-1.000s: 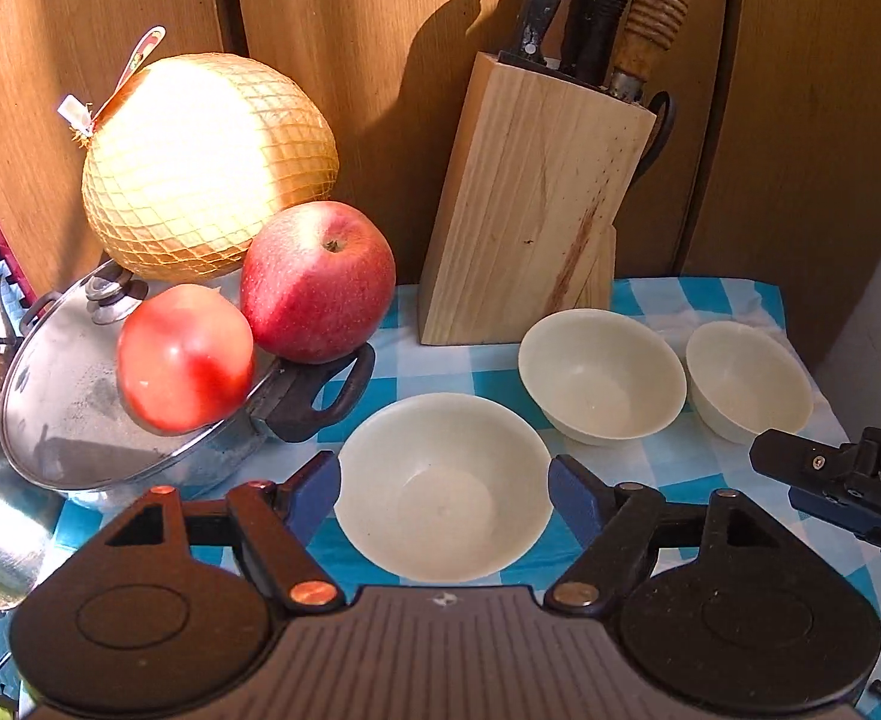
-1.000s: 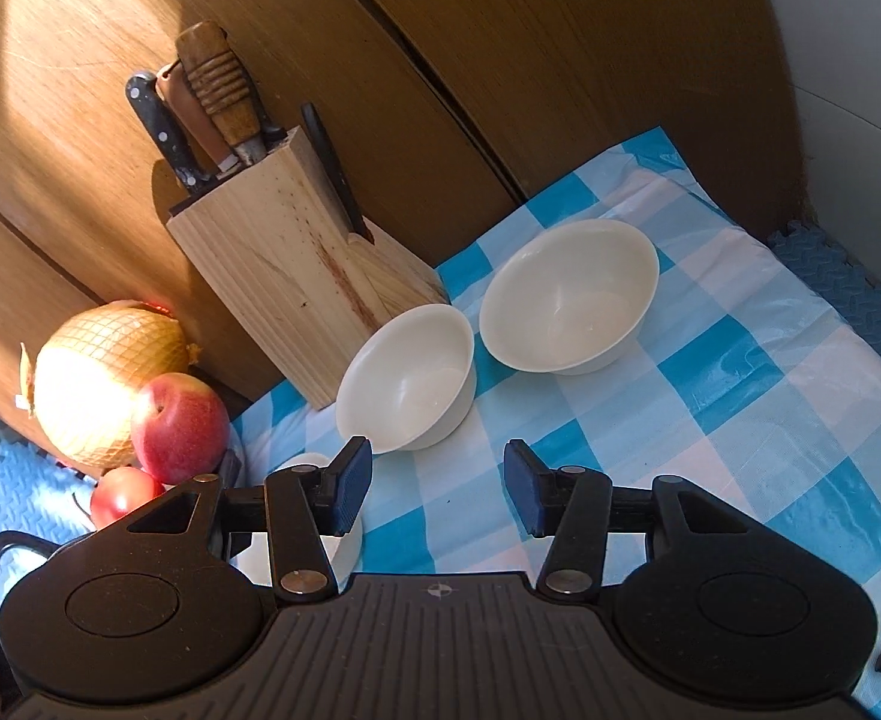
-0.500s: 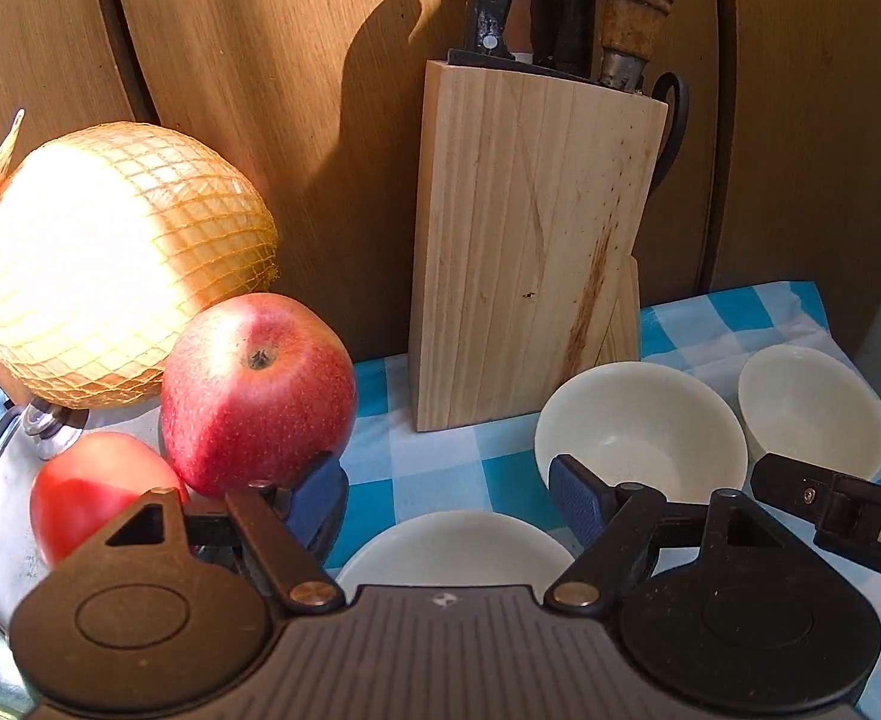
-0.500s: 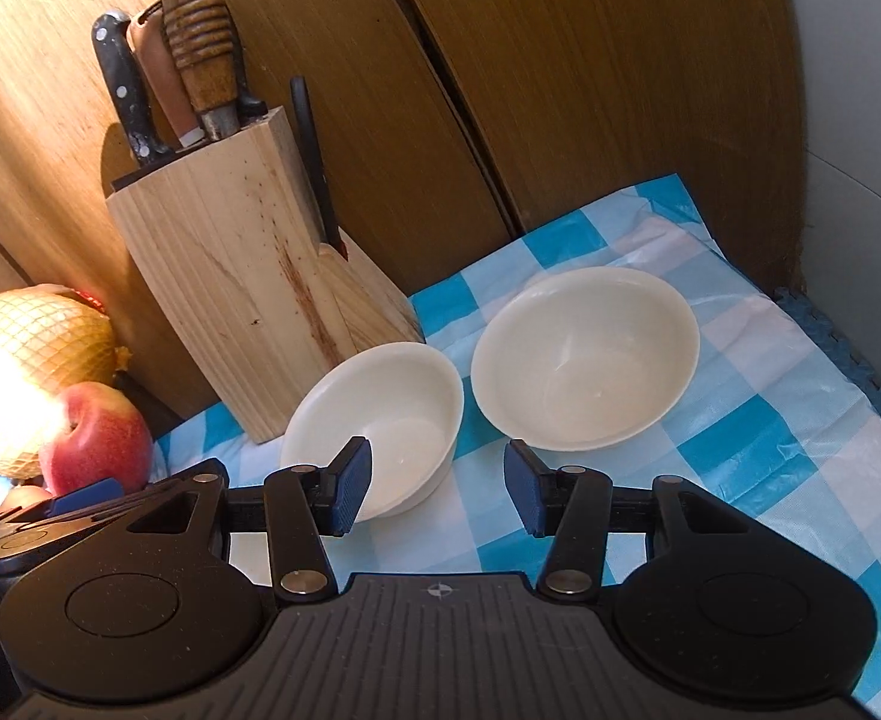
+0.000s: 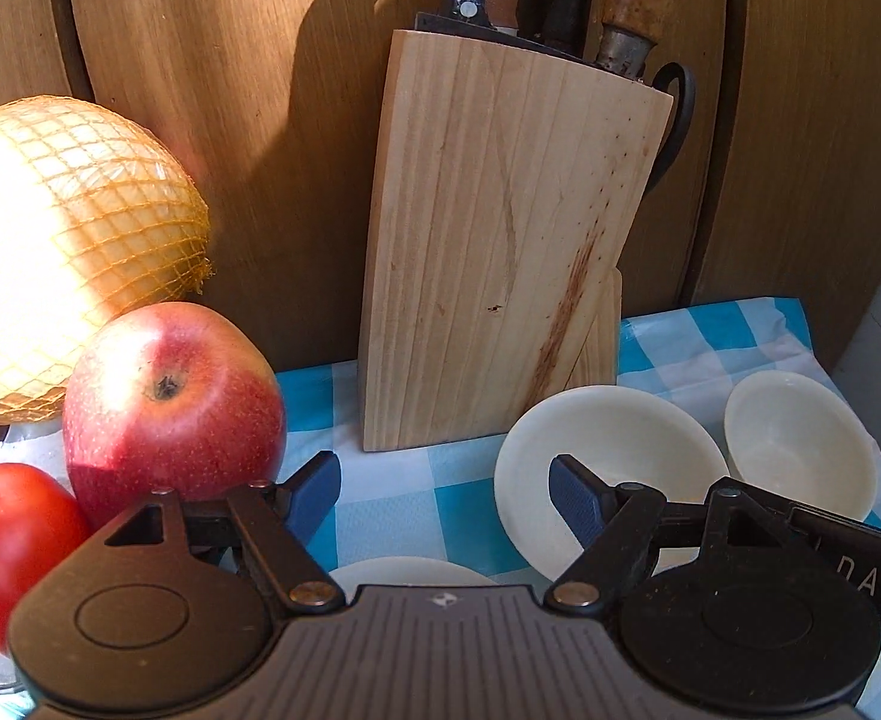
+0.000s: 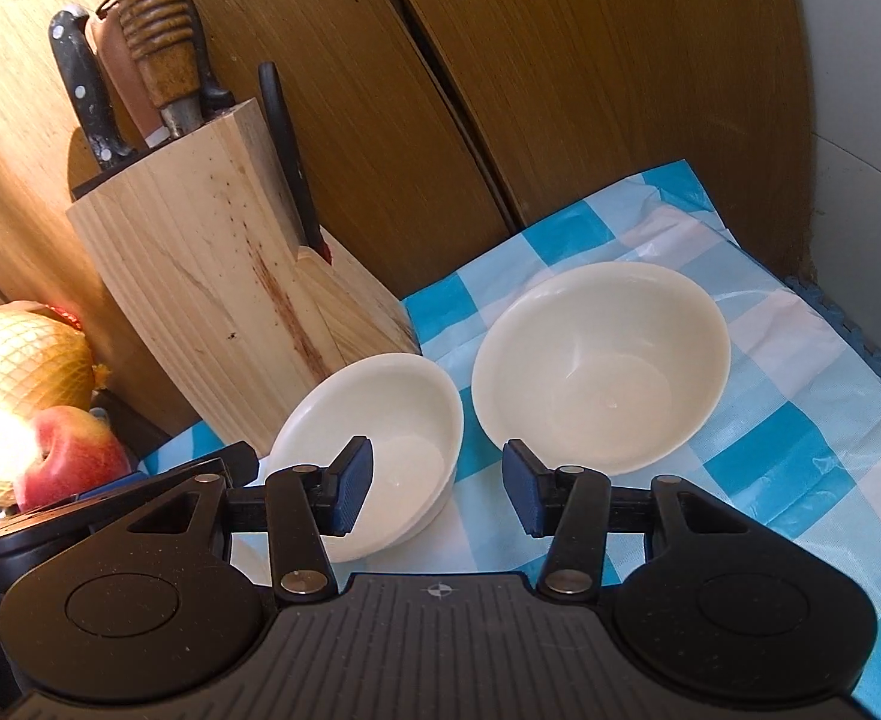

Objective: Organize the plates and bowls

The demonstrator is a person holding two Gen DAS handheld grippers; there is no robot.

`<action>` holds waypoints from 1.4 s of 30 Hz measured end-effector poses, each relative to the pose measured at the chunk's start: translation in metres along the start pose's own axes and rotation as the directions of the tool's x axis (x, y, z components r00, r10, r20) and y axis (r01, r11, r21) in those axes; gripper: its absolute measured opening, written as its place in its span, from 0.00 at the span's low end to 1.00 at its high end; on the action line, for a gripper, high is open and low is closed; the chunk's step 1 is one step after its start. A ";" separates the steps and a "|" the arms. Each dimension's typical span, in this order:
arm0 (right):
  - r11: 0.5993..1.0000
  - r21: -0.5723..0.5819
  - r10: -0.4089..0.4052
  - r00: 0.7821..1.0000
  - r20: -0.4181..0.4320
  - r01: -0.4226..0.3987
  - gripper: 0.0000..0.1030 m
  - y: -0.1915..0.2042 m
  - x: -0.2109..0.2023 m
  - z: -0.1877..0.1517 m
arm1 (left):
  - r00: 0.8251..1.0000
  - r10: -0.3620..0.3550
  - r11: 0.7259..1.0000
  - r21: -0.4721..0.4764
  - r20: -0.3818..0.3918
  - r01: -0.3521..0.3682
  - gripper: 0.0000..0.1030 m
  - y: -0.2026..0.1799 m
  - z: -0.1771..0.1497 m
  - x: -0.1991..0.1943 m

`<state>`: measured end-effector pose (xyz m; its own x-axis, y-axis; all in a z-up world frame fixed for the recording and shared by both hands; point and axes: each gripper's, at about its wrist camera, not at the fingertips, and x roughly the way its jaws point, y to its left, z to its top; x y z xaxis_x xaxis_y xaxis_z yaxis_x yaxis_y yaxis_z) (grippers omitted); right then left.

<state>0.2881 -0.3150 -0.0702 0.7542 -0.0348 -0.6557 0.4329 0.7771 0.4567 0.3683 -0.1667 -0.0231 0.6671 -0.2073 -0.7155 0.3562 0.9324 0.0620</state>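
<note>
Three cream bowls sit on a blue-and-white checked cloth [image 5: 404, 498]. In the left wrist view only the rim of the nearest bowl [image 5: 410, 570] shows, just under my left gripper [image 5: 443, 495], which is open and holds nothing. The middle bowl [image 5: 608, 438] lies behind its right finger, and the third bowl [image 5: 800, 444] is further right. In the right wrist view my right gripper [image 6: 438, 495] is open and empty, its left finger over the middle bowl [image 6: 380, 420]. The larger-looking bowl [image 6: 602, 360] sits just ahead of its right finger.
A wooden knife block [image 5: 500, 252] with knives stands against the wooden wall behind the bowls. To the left are a red apple [image 5: 170, 402], a tomato [image 5: 8, 540] and a netted pomelo [image 5: 62, 252]. A white tiled wall [image 6: 860, 120] bounds the right.
Both grippers have moved forward and lower toward the wall. The nearest bowl has slid almost out of the left view, under the left gripper. The two far bowls look larger to the right gripper.
</note>
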 end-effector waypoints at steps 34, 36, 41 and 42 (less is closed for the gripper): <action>0.988 0.155 0.035 0.998 -0.057 -0.026 0.53 -0.023 0.015 0.000 | 0.982 -0.163 0.986 -0.004 -0.092 0.164 0.69 -0.002 0.003 0.026; 0.985 0.168 0.041 0.997 -0.060 -0.031 0.53 -0.023 0.016 0.000 | 0.979 -0.177 0.984 -0.016 -0.101 0.177 0.69 -0.001 0.003 0.029; 0.981 0.185 0.076 0.995 -0.068 -0.062 0.53 -0.019 0.020 0.002 | 0.981 -0.159 0.987 -0.016 -0.113 0.158 0.69 -0.003 0.002 0.035; 0.980 0.191 0.079 0.994 -0.070 -0.065 0.53 -0.019 0.022 0.002 | 0.981 -0.160 0.987 -0.018 -0.114 0.158 0.69 -0.003 0.002 0.036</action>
<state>0.2976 -0.3318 -0.0915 0.7499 0.0709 -0.6577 0.4693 0.6437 0.6045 0.3925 -0.1775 -0.0481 0.5224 -0.3181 -0.7911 0.4453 0.8930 -0.0650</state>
